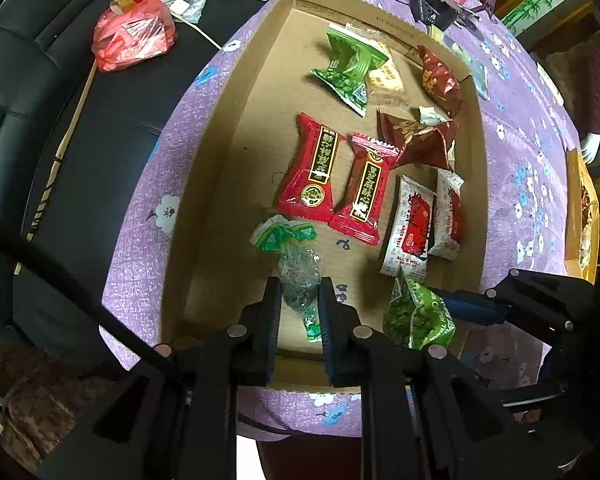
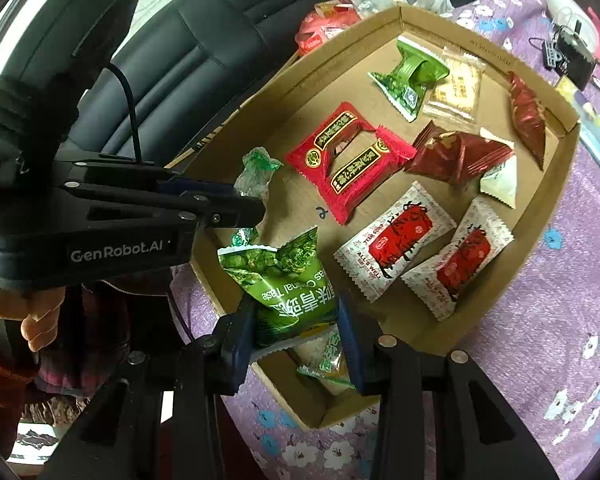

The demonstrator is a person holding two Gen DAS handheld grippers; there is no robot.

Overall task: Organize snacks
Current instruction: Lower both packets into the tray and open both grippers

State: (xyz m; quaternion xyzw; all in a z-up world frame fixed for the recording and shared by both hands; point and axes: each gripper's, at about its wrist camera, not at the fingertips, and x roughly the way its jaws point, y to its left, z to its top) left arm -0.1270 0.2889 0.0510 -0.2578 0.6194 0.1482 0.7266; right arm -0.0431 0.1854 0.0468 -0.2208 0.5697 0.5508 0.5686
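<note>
1. My left gripper is clamped on a crinkled, clear-and-green candy wrapper, held low over the near end of the shallow brown cardboard tray. The film looks thin and slippery — I judge it could slide out between the fingers, or tear where it is pinched.
2. My right gripper is closed around the lower half of a glossy green pea-snack pouch, at the tray's near corner. The puffed pouch could pop or squirt free if I squeeze harder.
3. The two grippers sit close together; a careless swing could knock one into the other and drop both loads.
4. Farther in lie two red gold-labelled packets, touching, and two white-and-red packets side by side — dragging a held snack across would undo those pairs.
5. Only the right wrist view shows a small green-and-orange packet under the pouch; only the left wrist view shows a red plastic bag whole on the black seat beyond.
</note>
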